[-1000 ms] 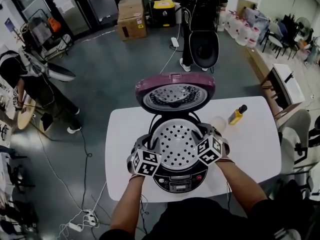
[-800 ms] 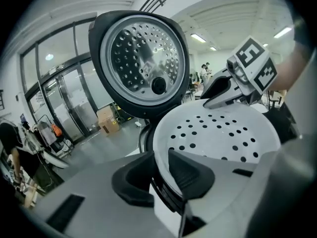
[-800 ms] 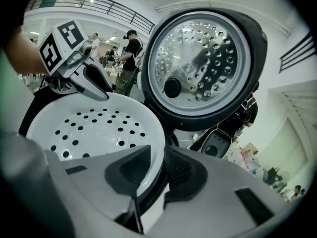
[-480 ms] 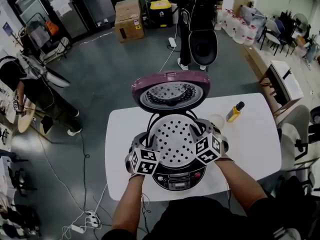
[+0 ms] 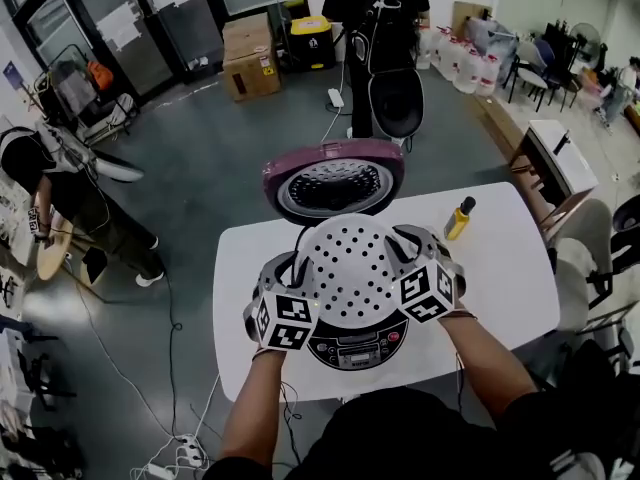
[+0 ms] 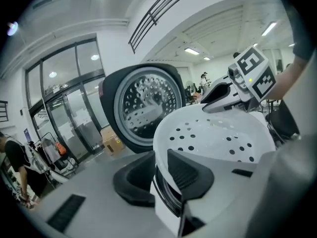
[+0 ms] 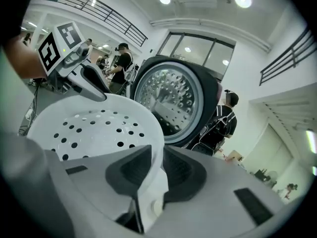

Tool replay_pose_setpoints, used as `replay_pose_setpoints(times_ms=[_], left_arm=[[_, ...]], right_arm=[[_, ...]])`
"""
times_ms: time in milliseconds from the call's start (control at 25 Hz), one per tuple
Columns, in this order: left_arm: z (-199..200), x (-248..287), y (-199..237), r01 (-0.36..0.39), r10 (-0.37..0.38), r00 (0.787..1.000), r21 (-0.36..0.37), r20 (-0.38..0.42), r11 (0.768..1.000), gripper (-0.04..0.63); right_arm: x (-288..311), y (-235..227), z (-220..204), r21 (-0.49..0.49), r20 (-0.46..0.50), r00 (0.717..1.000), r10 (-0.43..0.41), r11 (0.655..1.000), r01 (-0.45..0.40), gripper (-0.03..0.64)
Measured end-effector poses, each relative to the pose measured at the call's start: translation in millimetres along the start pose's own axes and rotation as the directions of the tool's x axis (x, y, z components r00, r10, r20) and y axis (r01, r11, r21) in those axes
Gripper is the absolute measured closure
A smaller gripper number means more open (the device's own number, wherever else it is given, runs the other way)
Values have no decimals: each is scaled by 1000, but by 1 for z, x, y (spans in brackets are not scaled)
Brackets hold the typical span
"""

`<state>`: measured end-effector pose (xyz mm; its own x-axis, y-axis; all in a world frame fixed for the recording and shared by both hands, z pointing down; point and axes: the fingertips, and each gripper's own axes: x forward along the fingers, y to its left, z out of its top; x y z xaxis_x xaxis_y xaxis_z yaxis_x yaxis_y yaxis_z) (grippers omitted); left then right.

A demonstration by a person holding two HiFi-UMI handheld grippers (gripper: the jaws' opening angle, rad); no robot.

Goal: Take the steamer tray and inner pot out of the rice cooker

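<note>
- The steamer tray point(image 5: 352, 266), white, round and full of holes, sits in the air over the open mouth of the rice cooker point(image 5: 357, 349), held at two opposite sides of its rim.
- The left tongs point(image 5: 288, 271) are narrowed on the tray's left rim. In the left gripper view the thin white rim runs between the two dark pads of the left tongs point(image 6: 159, 175), which press on it.
- The right tongs point(image 5: 420, 260) grip the right rim the same way. In the right gripper view the rim is pinched between the pads of the right tongs point(image 7: 151, 168), whose jaws have just been closing on it.
- Each gripper view shows the other tongs clamped on the far side of the tray point(image 6: 218, 138) point(image 7: 94, 128).
- The rice cooker stands at the middle of the counter point(image 5: 505, 293), close to the near edge, with its control panel facing the person.
- Its purple lid point(image 5: 335, 180) stands open toward the counter's far edge, the metal inner face turned to the tray.
- The tray covers the cooker's opening in the head view, so I cannot tell how the inner pot sits.
- A small yellow bottle point(image 5: 459, 218) with a dark cap stands near the far edge, to the right of the cooker and apart from it.
- Beyond the counter a person point(image 5: 376, 13) stands on the grey floor point(image 5: 220, 138), near a cardboard box point(image 5: 250, 44).
</note>
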<state>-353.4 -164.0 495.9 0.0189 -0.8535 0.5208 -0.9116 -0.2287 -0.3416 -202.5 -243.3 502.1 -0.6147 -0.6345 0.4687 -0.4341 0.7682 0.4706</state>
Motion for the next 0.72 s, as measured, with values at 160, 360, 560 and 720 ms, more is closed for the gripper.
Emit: replay_pose_setpoints(times_ms=[160, 360, 560, 720], left_arm=[[27, -21, -11, 26, -29, 998, 41, 64, 999, 517], [49, -26, -50, 72, -78, 992, 67, 101, 995, 517], [70, -21, -93, 78, -84, 992, 63, 93, 995, 517], [95, -8, -120, 63, -66, 995, 46, 79, 997, 522]], right_arm=[[-35, -12, 3, 4, 2, 998, -69, 998, 69, 542], [-74, -27, -23, 27, -24, 994, -109, 994, 109, 541], [-99, -52, -55, 40, -17, 994, -105, 994, 106, 543], [-113, -81, -76, 32, -11, 996, -91, 995, 92, 543]])
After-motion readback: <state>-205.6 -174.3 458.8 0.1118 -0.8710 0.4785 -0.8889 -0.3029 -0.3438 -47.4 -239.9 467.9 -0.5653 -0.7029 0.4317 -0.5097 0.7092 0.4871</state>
